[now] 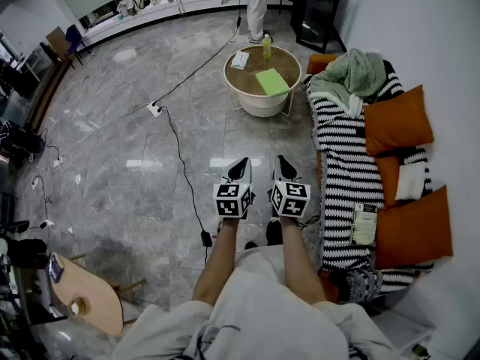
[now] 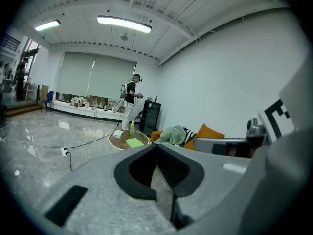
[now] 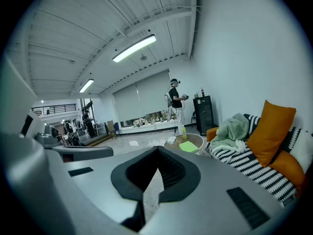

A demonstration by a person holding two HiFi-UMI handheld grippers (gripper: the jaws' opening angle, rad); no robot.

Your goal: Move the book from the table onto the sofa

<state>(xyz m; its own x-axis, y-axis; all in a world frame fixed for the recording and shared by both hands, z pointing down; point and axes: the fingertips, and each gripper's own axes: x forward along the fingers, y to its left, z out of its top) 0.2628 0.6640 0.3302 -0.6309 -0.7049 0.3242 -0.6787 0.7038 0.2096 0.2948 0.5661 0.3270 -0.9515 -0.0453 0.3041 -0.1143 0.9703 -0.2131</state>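
Two tongs, both empty: L gripper (image 1: pixel 238 169) & R gripper (image 1: pixel 282 168), jaws closed together. Green book (image 1: pixel 271 81): flat on round table (image 1: pixel 247 72), right part by sofa (image 1: pixel 341 163). Well ahead of both; R gripper slightly nearer. Long axis approx. pointing away.

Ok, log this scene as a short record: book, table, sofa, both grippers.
book: green, lying flat on the table, untouched
round table: also carries a bottle and a white pack
sofa: striped cover, beside the table; orange cushions and a green blanket on it
left gripper: jaws together, empty, well short of the table
right gripper: jaws together, empty, beside the left one
task state: not started
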